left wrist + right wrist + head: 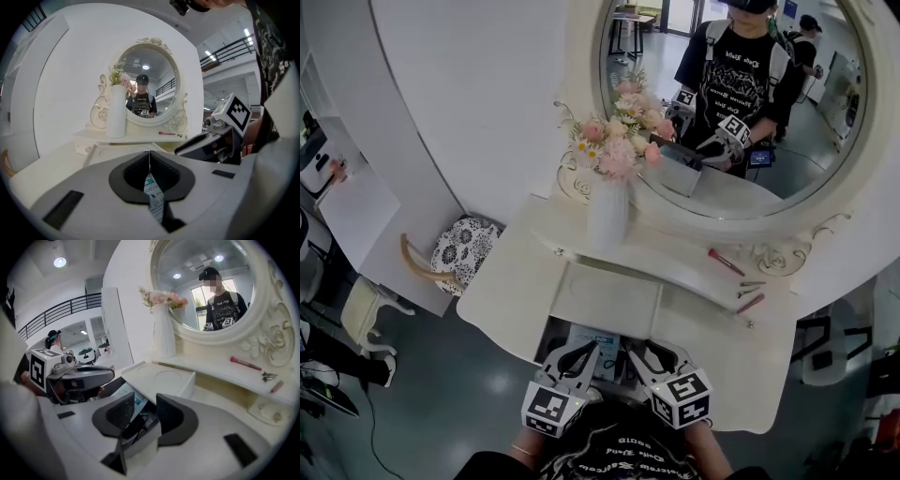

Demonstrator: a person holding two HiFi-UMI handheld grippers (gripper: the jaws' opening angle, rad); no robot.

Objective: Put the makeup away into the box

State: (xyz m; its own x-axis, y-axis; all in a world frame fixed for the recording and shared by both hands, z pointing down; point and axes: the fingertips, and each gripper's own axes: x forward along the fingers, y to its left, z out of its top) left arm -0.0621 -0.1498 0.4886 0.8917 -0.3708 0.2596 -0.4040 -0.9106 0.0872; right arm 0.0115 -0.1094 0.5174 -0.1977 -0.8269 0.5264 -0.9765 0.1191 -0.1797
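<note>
Head view: box (551, 336) under the counter (750, 356) is mostly covered by the left gripper (581, 347) and right gripper (643, 348). Only a patch of a blue-and-white packet (602, 339) shows between them. Forearms cut off by the bottom edge.

Left gripper view: packet seen as a sliver below the meeting jaws; print too small to read.

Right gripper view: dark item (136, 425) in the box, past the parted jaws; kind not determinable. Small metal pieces (267, 376) near the red stick (245, 363) too small to identify.

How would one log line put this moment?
left gripper: shut | right gripper: open | both: over open box | pink makeup stick: on shelf
</note>
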